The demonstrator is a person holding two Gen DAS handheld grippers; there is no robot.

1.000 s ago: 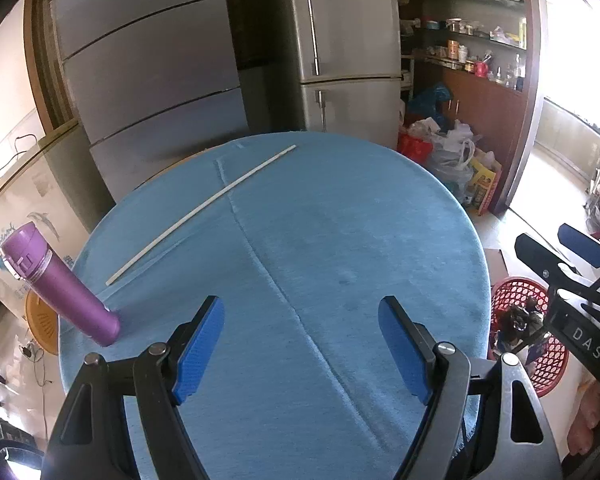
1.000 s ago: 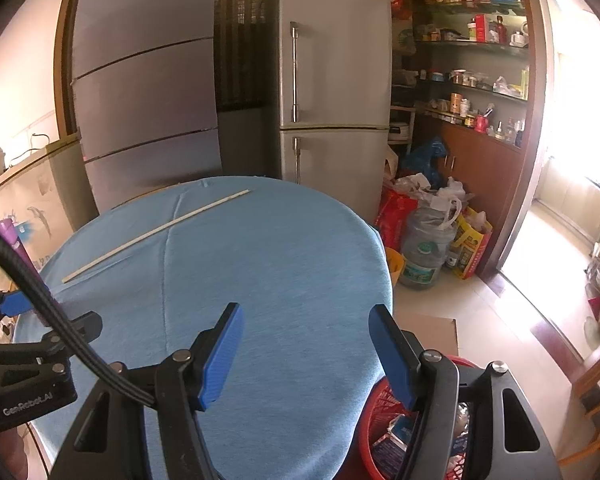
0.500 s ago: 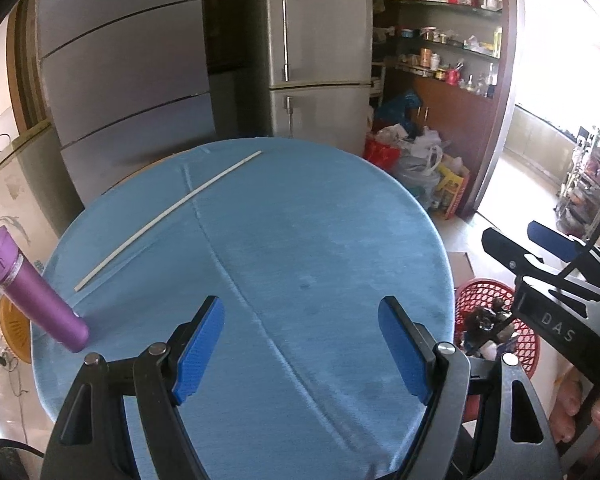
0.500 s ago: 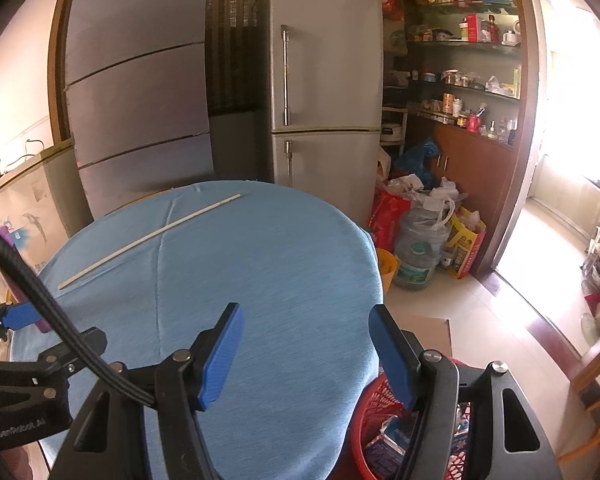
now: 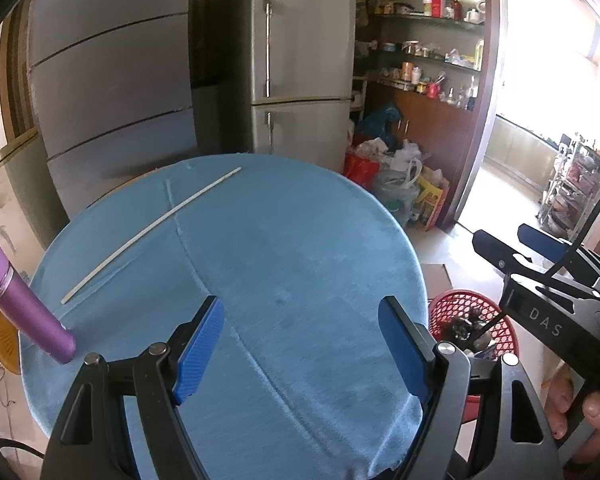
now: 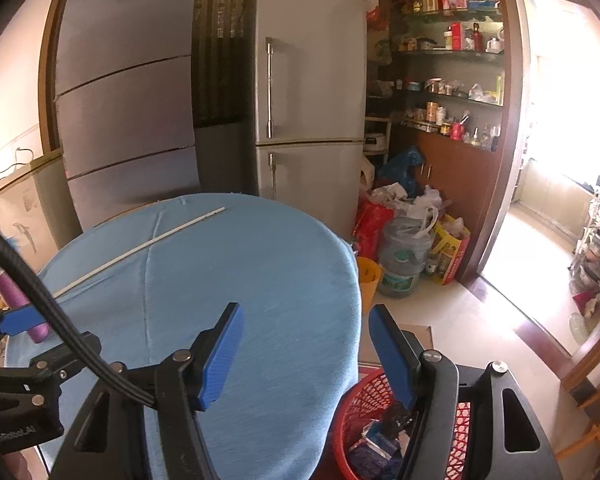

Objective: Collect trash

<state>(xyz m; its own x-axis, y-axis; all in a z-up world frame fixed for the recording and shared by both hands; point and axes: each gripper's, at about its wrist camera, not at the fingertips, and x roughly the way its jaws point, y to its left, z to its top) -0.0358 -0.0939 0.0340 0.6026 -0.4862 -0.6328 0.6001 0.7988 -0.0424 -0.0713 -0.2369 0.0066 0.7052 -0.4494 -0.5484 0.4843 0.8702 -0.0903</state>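
A red mesh basket point(image 5: 470, 316) with trash in it stands on the floor at the right of the round table; it also shows in the right wrist view point(image 6: 364, 408). The table's blue cloth point(image 5: 284, 264) carries a long thin white stick point(image 5: 152, 232) and a purple bottle point(image 5: 24, 308) at its left edge. My left gripper point(image 5: 302, 344) is open and empty above the near part of the table. My right gripper point(image 6: 306, 350) is open and empty above the table's right edge, beside the basket.
A grey fridge point(image 6: 308, 96) and grey cabinets point(image 6: 124, 112) stand behind the table. Bags, a large water jug point(image 6: 402, 256) and an orange bucket point(image 6: 368, 280) crowd the floor by the shelves. A doorway point(image 6: 556, 200) opens at the right.
Both grippers have lifted and drawn back from the table, so more of the room shows. Both stay open and empty. The stick and bottle have not moved.
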